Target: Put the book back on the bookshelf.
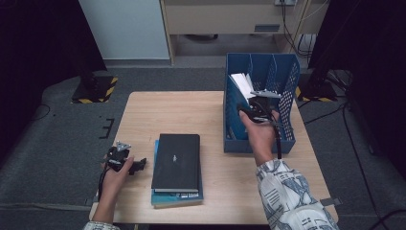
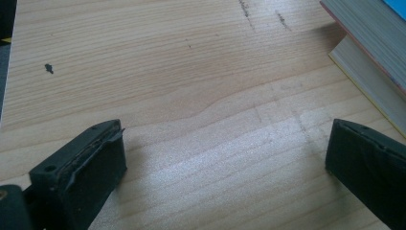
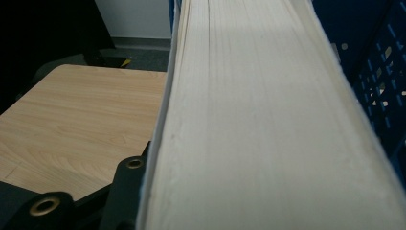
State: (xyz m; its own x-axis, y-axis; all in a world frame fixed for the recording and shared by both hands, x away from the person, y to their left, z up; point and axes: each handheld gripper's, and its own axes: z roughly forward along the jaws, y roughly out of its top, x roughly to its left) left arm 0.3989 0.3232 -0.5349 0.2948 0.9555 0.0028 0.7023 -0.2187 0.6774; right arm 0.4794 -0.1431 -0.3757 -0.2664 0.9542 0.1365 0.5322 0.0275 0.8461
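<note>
Blue plastic, perforated: from the high view the file rack [image 1: 282, 81] stands at the table's [image 1: 191, 105] far right, and my right claw [image 1: 258, 108] sets a pale book [image 1: 243, 84] upright in its left slot. My left claw [image 1: 125, 160] rests beside the stacked books [image 1: 176, 165], black cover on top. In the left gripper view its jaws gape over bare wood grain. In the right gripper view the book's [image 3: 268, 120] matte page edges run between my jaws; I can't tell if they press. I judge this the slotting step; next, let go and draw back cleanly.
</note>
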